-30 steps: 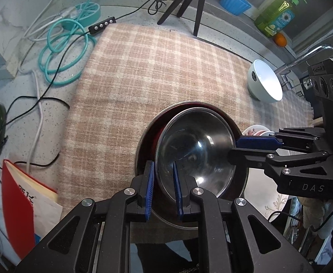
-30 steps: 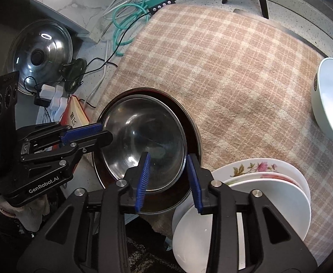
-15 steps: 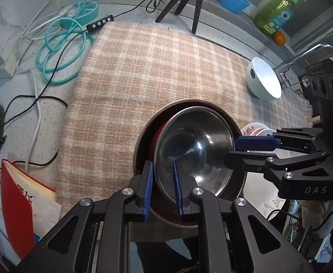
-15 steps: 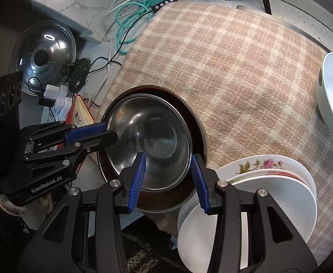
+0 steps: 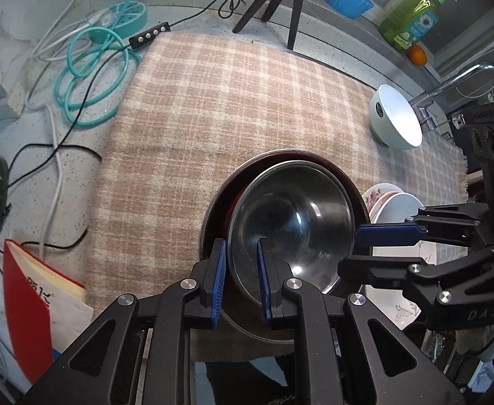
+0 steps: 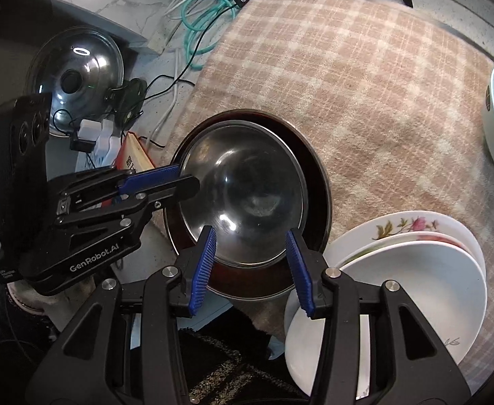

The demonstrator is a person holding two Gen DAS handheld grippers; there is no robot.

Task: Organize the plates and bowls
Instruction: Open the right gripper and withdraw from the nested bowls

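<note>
We held a gripper in each hand over a plaid cloth (image 5: 230,108) spread on a speckled bench (image 5: 14,108). A steel bowl (image 5: 290,222) sat nested inside a wider dark red dish (image 6: 317,182) near the front edge of the cloth, and both grippers met at it. The left gripper (image 5: 240,278) had its blue fingers (image 5: 218,276) set astride the bowl's near rim, one outside the wall and one inside, drawn close; we judged them to be pinching that rim, though contact itself was hard to confirm. The right gripper (image 6: 252,266) came in from the opposite side, its fingers (image 6: 203,266) spread wide on either side of the bowl's edge and gripping nothing. So the left hand was the one engaged, and the bowl lay straight ahead of its fingers, round and with no long axis. A stack of white and flowered plates (image 6: 415,270) lay just beside the dish, on the right hand's side, and a pale bowl (image 5: 395,121) rested tilted, well apart, toward the tap. We judged that lifting the steel bowl clear would depend on the rim hold staying level.
</note>
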